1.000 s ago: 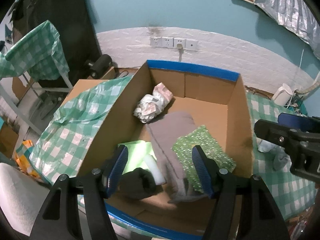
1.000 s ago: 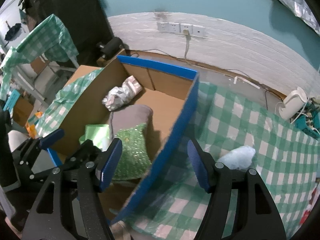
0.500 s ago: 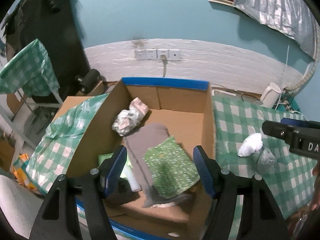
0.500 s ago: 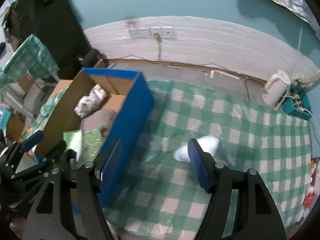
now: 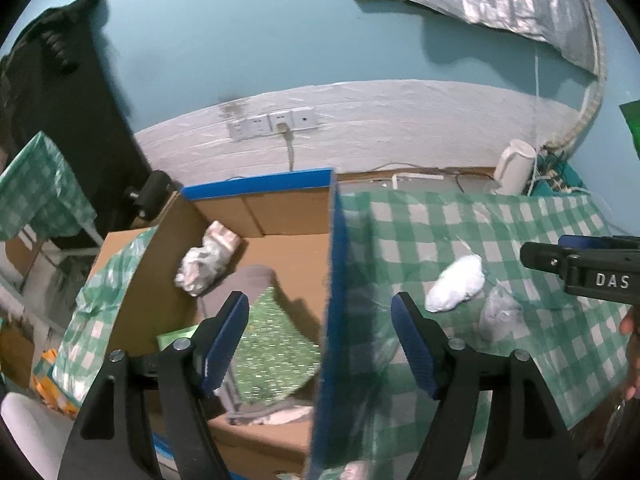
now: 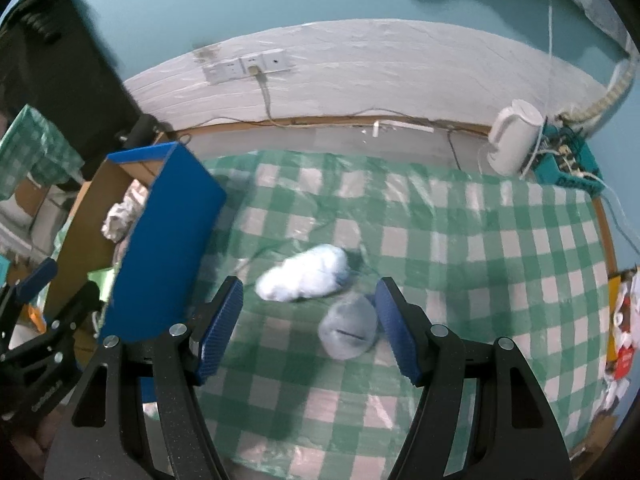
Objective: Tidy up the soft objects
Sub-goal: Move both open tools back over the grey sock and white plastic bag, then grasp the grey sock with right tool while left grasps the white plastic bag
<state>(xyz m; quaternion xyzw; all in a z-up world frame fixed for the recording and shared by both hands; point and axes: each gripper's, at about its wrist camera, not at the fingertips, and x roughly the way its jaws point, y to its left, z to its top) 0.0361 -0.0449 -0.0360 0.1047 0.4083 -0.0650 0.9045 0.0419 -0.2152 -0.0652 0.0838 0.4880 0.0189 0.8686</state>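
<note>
A blue-sided cardboard box (image 5: 329, 272) (image 6: 168, 240) stands on the left of the checked table. It holds a green sequin cloth (image 5: 276, 344), a grey cloth (image 5: 250, 280) and a crumpled white bundle (image 5: 204, 260). A white fluffy object (image 6: 304, 274) (image 5: 456, 284) and a pale grey-blue soft object (image 6: 350, 330) (image 5: 498, 314) lie on the green checked tablecloth (image 6: 480, 256). My right gripper (image 6: 308, 330) is open and empty above them. My left gripper (image 5: 320, 340) is open and empty, straddling the box's right wall.
A white kettle (image 6: 514, 136) and a teal crate with cables (image 6: 568, 164) stand at the back right. Wall sockets (image 6: 248, 66) with a plugged cable are behind. Red and white items (image 6: 622, 344) lie at the right edge.
Both grippers have swung right, away from the box interior. The right gripper now hovers over the two soft objects on the cloth; the left now straddles the box's right wall.
</note>
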